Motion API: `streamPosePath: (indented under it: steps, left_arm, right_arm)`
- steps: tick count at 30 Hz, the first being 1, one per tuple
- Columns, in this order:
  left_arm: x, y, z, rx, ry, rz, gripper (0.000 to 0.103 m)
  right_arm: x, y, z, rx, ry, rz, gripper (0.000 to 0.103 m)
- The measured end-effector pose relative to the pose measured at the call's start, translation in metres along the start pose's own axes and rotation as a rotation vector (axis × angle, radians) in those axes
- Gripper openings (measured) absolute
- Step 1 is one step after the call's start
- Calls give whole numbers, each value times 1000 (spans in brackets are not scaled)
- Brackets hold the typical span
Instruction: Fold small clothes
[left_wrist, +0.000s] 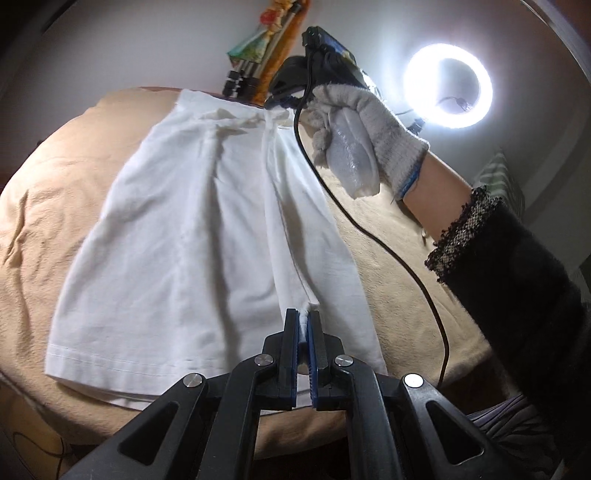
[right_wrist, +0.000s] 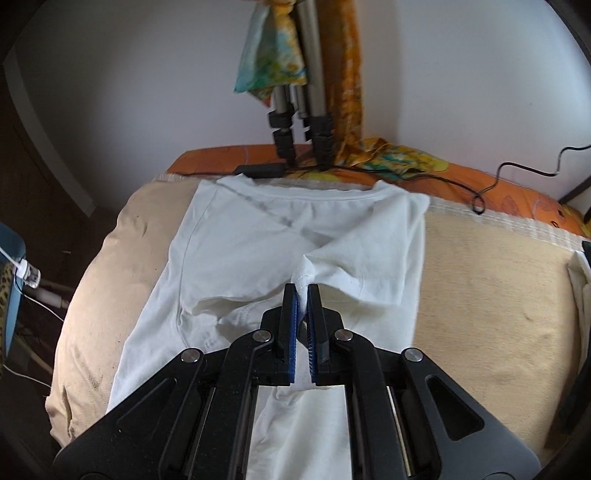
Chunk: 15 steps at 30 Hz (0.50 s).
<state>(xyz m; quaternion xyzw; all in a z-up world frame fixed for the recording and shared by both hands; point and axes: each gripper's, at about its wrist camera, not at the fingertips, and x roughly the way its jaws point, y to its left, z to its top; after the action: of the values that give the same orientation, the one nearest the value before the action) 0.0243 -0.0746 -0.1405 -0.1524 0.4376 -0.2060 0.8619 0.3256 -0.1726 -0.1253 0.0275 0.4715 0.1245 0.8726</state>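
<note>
A white T-shirt (left_wrist: 192, 229) lies spread on a beige blanket (left_wrist: 62, 192). My left gripper (left_wrist: 303, 315) is shut on the shirt's edge near the hem, pinching a fold of white cloth. In the right wrist view the same shirt (right_wrist: 258, 236) lies with its collar toward the far edge. My right gripper (right_wrist: 303, 288) is shut on a sleeve edge and holds it lifted over the shirt's body. In the left wrist view the right tool (left_wrist: 321, 66) shows at the shirt's far end, held by a gloved hand (left_wrist: 365, 122).
A lit ring lamp (left_wrist: 447, 86) stands at the far right. Tripod legs (right_wrist: 299, 125) and a colourful cloth (right_wrist: 277, 59) stand at the far edge by the wall. A black cable (left_wrist: 373, 229) runs across the blanket right of the shirt. An orange cover (right_wrist: 517, 188) borders the far side.
</note>
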Motion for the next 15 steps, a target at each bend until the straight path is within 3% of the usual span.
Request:
streamPosePath:
  steps: [6,7,9,11,15]
  left_arm:
    - [0,3,-3,32,16,54,3]
    - [-1,5,-3,29,16,66,8]
    - [-4,9,-3,20,10,69,19]
    - [-10,12,-2,16,-12,73,22]
    - [-30,19,4,21,-85,84,22]
  right_arm:
    - [23,16,-6,-29,61,24,6]
    - [27,17,-6,-29,80,33,7]
    - [31,16,-7,-23,120,79,21]
    - [25,11,-6,-5,141,154,45]
    - [-17,-13,6,56,79,337,45]
